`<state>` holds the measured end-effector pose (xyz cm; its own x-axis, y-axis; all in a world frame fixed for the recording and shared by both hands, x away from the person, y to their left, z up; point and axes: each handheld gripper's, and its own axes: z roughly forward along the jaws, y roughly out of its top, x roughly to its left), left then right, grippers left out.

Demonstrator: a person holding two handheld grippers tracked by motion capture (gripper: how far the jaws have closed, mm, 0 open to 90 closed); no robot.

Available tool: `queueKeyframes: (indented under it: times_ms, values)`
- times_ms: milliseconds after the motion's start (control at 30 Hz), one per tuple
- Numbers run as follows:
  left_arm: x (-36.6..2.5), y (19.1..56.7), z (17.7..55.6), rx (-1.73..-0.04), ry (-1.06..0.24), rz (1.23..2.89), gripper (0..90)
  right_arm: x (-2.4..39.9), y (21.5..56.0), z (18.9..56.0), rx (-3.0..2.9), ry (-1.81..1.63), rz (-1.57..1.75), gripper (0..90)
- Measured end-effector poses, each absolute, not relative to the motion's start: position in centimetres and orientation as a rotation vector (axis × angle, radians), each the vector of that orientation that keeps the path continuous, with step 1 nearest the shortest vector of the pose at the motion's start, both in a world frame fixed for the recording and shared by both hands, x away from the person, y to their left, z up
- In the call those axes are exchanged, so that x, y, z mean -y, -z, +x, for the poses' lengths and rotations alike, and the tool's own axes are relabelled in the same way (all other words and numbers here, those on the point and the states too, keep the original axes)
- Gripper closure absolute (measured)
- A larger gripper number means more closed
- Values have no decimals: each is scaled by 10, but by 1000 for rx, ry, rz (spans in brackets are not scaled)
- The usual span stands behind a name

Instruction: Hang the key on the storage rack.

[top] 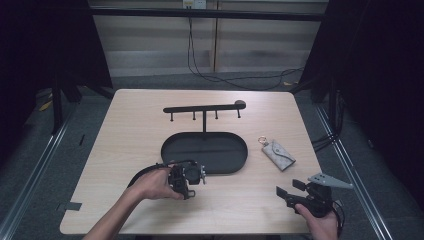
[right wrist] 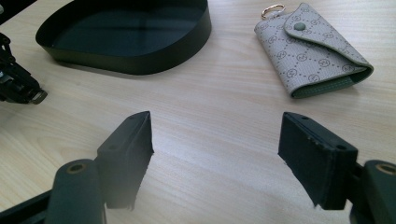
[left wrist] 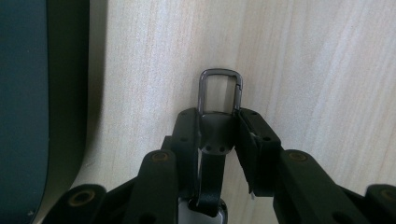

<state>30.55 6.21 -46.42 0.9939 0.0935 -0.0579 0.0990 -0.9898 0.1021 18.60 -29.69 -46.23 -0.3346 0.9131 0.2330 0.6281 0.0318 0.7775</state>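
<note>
My left gripper (top: 194, 176) rests low on the table just in front of the black oval tray (top: 172, 145), shut on a dark key strap (left wrist: 215, 140). The strap's metal clasp (left wrist: 220, 88) sticks out past the jaw tips and lies over the wood. At the table's front right, my right gripper (top: 290, 188) stands open with bare wood between its jaws (right wrist: 217, 140). A grey patterned key pouch (top: 278, 152) with a gold ring lies right of the tray, beyond the right gripper; it also appears ahead in the right gripper view (right wrist: 317, 51).
A black hook rail (top: 204, 108) rises on a post from the tray's far side. The tray's wall (right wrist: 140, 60) holds nothing. The left gripper (right wrist: 18, 84) sits at the left edge of the right gripper view. A cable (top: 235, 80) lies on the floor behind the table.
</note>
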Motion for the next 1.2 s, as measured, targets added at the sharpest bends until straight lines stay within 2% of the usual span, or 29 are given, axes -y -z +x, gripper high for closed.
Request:
queueKeyframes:
  times_ms: [200,300,467,633,700,933,1200]
  values:
    - [-60,464,307,-177,90,3043,704,297,463,186,-1987,-1201,1568,262]
    - [-58,464,311,-231,137,3061,705,297,463,187,-1991,-1198,1569,261]
    - [-57,464,310,-190,131,3066,706,297,463,187,-1989,-1199,1571,261]
    - [-58,463,312,-236,165,3072,706,297,463,187,-1990,-1199,1571,262]
    - [-59,464,313,-263,193,3068,706,297,463,187,-1992,-1194,1575,262]
    - [-66,456,316,-294,175,3031,707,297,464,188,-1991,-1197,1588,261]
    - [-86,433,316,-310,186,2954,707,297,464,188,-1986,-1197,1590,261]
